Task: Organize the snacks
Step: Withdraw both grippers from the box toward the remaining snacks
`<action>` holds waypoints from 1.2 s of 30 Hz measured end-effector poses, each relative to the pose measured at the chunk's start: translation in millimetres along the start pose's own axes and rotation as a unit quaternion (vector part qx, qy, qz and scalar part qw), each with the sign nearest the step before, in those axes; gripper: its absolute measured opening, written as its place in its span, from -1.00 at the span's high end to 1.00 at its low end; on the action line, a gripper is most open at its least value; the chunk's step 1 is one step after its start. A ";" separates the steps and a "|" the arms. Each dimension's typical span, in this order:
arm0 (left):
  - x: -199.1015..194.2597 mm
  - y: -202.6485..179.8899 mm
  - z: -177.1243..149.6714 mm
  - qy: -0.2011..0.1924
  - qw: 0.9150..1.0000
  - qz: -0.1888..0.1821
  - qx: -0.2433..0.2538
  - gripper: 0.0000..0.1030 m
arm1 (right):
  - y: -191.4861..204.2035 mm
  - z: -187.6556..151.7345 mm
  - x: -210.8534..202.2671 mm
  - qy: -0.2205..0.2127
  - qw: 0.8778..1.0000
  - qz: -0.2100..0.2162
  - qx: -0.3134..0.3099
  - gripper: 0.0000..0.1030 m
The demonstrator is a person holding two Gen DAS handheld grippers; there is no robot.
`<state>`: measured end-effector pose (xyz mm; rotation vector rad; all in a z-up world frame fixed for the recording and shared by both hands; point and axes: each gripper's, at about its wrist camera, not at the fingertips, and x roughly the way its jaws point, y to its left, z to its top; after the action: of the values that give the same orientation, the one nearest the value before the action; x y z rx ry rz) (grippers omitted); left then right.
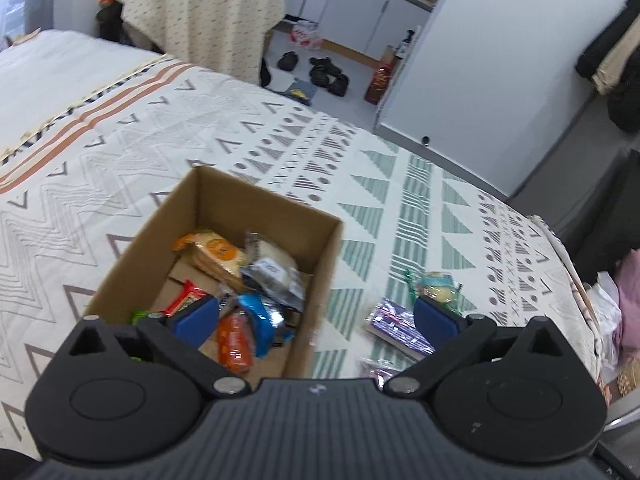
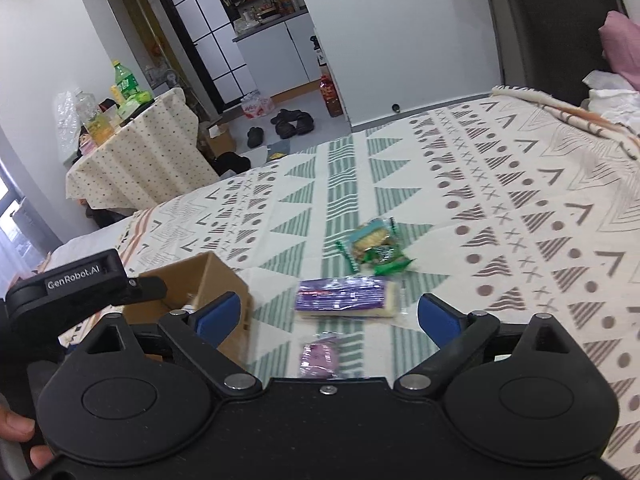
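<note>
A patterned bedspread [image 2: 500,200] covers the bed under me. Both my jaws stand wide apart, nothing between them. My left gripper [image 1: 314,322] hangs over the cardboard box [image 1: 320,272] of crinkly packets. My right gripper [image 2: 328,320] faces the purple pack [image 2: 344,298]: flat, light, slick film, probably best pinched across its short edges.

One legible marking: "GenRobot.AI", white letters on the black body of the left gripper [image 2: 76,280], seen at the left edge of the right wrist view. Snack wrappers in the cardboard box [image 1: 256,204] and on the bedspread [image 2: 500,216] carry print, but all blurred, unreadable. Red print on the plastic bag [image 2: 253,109] on the floor too small to make out.
</note>
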<state>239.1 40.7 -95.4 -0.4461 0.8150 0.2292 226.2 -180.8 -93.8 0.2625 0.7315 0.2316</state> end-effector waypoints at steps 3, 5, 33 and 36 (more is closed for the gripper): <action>-0.3 -13.2 -7.8 -0.004 1.000 0.002 0.022 -1.00 | -11.4 -0.2 -6.4 -0.003 1.000 -0.011 0.002 -0.86; -0.5 -20.0 -12.1 -0.003 1.000 -0.008 0.027 -1.00 | -19.8 -0.4 -10.4 -0.008 1.000 -0.017 0.005 -0.86; 25.7 -71.3 -47.4 0.035 0.995 -0.035 0.084 -0.95 | -108.4 -33.2 16.3 0.012 0.994 0.051 0.099 -0.68; 44.1 -74.2 -51.0 0.060 0.994 -0.028 0.084 -0.84 | -105.4 -34.4 24.3 0.015 0.994 0.056 0.090 -0.65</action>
<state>262.5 -47.5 -136.9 -0.3257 0.9302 0.0816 232.5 -267.5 -166.8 0.4724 0.7691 0.2765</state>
